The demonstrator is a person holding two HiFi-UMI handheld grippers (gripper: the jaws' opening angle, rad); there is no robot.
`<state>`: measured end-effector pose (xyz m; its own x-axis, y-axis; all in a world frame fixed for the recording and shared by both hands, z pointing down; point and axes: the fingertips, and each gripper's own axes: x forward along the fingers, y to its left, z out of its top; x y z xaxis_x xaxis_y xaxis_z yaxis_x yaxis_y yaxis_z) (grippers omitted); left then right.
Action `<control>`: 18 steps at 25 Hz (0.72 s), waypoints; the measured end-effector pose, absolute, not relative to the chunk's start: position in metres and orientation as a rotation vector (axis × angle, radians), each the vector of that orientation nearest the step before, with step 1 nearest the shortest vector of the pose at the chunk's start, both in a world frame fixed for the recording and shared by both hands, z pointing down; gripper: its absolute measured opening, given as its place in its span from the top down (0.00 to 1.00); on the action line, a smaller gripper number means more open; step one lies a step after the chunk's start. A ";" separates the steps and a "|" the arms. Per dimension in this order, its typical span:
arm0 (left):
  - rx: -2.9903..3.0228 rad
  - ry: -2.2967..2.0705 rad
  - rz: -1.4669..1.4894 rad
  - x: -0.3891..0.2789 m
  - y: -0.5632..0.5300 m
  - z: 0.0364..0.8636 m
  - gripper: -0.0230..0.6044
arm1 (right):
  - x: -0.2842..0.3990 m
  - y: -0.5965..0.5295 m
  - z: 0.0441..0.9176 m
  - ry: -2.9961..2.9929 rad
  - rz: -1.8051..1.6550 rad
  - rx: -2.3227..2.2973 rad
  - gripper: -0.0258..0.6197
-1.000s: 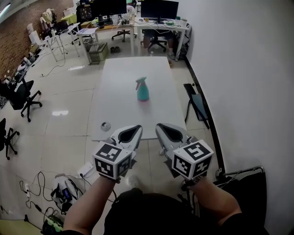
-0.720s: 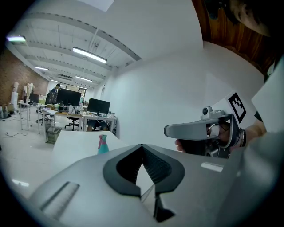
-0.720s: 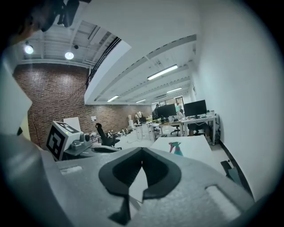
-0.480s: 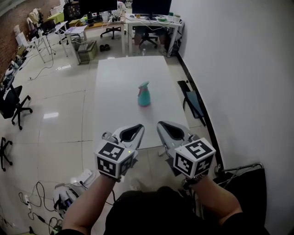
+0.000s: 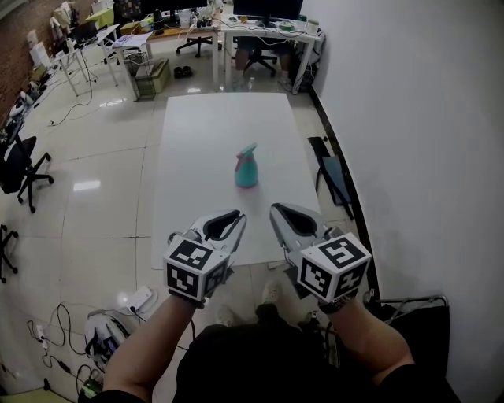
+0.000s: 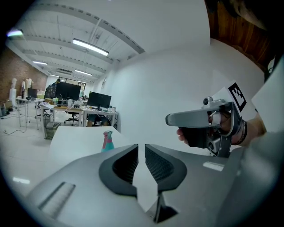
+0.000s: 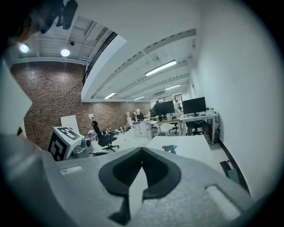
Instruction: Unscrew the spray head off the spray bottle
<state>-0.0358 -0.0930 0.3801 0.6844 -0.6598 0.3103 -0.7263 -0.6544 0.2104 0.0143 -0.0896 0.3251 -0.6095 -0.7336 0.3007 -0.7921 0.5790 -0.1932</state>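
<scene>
A teal spray bottle [image 5: 246, 168] with a pink-and-teal spray head stands upright near the middle of the long white table [image 5: 205, 134]. It also shows small and far off in the left gripper view [image 6: 107, 141] and the right gripper view [image 7: 170, 149]. Both grippers hover side by side over the table's near edge, well short of the bottle. My left gripper [image 5: 235, 215] has a narrow gap between its jaws; they are opening and nothing is between them. My right gripper [image 5: 276, 209] is shut and empty.
A white wall runs along the table's right side, with a dark chair [image 5: 337, 179] on the floor between them. Desks with monitors [image 5: 260, 20] stand beyond the far end. Office chairs [image 5: 20, 169] and floor cables [image 5: 71, 334] lie to the left.
The person has stepped closer, so the table and bottle sit nearer in view. Both grippers stay side by side over the near edge. The small round thing at the table's left corner is now hidden.
</scene>
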 end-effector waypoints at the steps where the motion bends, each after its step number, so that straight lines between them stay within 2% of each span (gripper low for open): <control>1: 2.570 -1.109 0.304 -0.034 -0.098 0.383 0.86 | 0.017 -0.095 0.326 -2.625 0.462 1.266 0.97; 18: 2.296 -1.398 0.451 -0.007 -0.157 0.445 0.74 | 0.069 -0.175 0.345 -2.697 0.511 0.935 0.97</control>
<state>-0.0072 -0.1568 0.4451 0.4437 -0.7605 0.4742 -0.8942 -0.4108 0.1779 0.0693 -0.1753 0.3447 -0.7660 -0.5491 0.3342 -0.6333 0.7338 -0.2459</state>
